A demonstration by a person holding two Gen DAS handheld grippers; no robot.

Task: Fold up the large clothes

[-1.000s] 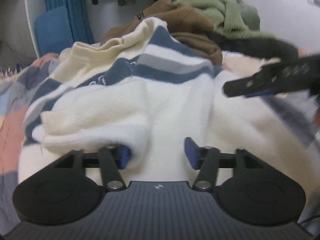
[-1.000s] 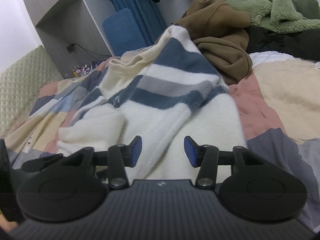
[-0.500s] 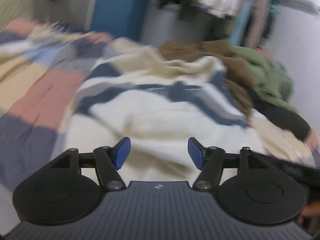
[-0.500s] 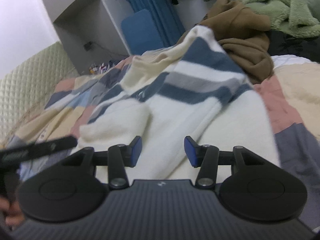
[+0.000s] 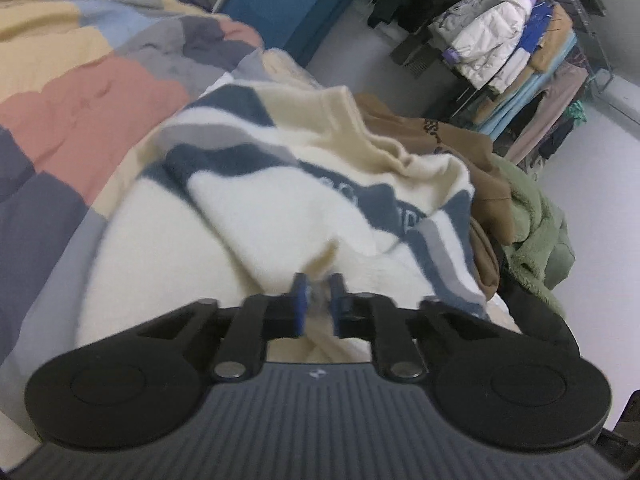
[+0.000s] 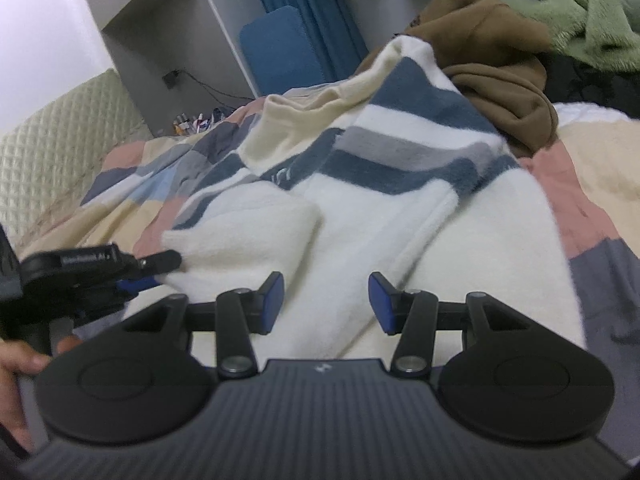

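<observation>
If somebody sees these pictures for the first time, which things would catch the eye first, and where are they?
The big cream sweater with blue and grey stripes draws the eye first; it lies spread over the patchwork quilt. Next, the left gripper is shut on a cream fold at the sweater's near edge, while the right gripper hovers open over the white part. Behind the sweater lie a brown hoodie and a green fleece.

A large cream fleece sweater with navy and grey stripes (image 6: 384,184) lies rumpled on the patchwork bed, one sleeve folded across its body.
</observation>
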